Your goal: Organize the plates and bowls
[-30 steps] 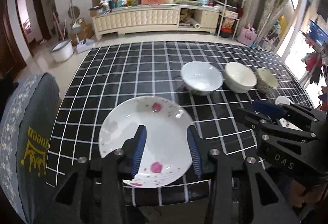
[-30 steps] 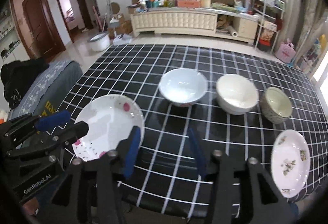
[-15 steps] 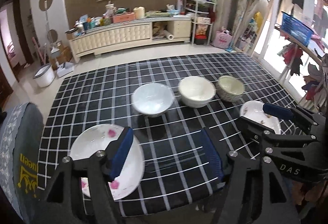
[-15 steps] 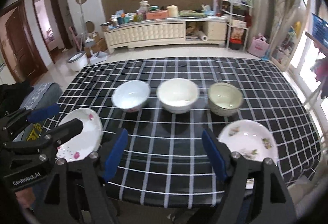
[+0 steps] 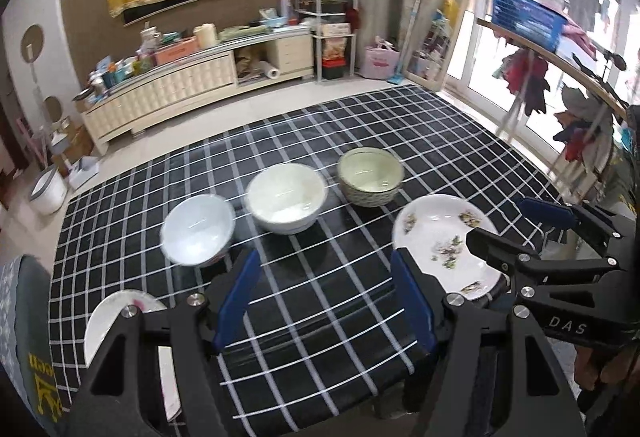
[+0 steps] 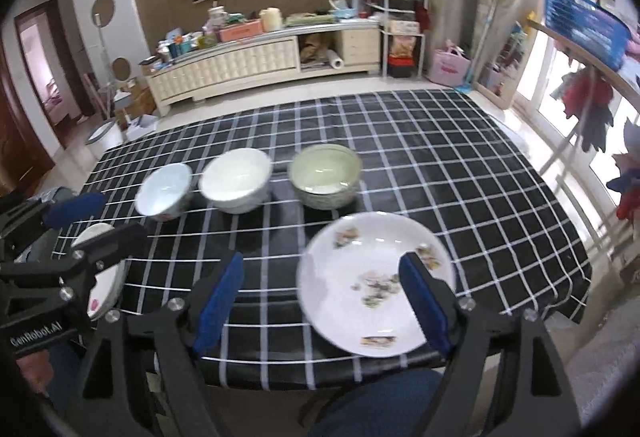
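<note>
**Both grippers spread above unsorted crockery**

Three glossy ceramic bowls stand in a row across the black, white-gridded cloth on the bench [image 6: 460, 157]: a pale blue-white bowl [image 6: 163, 190], a cream-white bowl [image 6: 235, 180] just beside it, and a green-glazed bowl with a patterned outside [image 6: 325, 175], none nested. The shallow white plate with leafy floral decals [image 6: 360, 301] lies near the front edge, the white plate with pink spots [image 5: 116, 313] at the opposite front corner, so like pieces probably await stacking. The left gripper [image 5: 324, 301] and right gripper [image 6: 320, 301] hover spread wide, holding nothing; the right one is over the floral plate, perhaps its first pick.
</note>
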A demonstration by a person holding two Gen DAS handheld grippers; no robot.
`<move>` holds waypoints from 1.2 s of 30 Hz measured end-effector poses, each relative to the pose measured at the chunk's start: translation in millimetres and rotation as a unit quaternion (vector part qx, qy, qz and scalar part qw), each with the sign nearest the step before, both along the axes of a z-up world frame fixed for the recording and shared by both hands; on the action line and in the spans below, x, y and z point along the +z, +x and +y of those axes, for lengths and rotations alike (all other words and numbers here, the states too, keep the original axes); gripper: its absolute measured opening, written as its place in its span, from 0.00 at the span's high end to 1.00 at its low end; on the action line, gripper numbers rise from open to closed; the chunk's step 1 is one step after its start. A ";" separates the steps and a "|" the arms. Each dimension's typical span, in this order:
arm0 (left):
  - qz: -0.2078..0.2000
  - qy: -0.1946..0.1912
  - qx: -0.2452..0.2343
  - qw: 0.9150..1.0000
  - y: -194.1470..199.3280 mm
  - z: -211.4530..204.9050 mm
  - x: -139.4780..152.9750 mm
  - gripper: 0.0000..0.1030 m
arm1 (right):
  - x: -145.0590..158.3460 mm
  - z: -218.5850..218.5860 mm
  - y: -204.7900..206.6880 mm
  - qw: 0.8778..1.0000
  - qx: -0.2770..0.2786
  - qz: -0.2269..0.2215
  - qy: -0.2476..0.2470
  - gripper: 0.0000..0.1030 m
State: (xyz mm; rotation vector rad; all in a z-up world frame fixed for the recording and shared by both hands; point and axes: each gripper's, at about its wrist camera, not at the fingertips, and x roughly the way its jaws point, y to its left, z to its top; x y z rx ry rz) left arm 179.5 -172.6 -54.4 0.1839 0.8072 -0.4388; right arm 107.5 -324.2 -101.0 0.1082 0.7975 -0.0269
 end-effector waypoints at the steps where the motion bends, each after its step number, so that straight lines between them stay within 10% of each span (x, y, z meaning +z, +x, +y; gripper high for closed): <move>1: 0.002 0.000 -0.004 1.000 0.7 -6.2 0.0 0.36 | -2.7 -7.8 0.8 1.000 -0.006 0.005 0.001 0.19; 36: 0.190 0.055 -0.041 0.979 82.1 -119.3 -156.5 0.36 | -126.0 -117.2 58.1 0.988 -0.047 0.144 0.012 0.19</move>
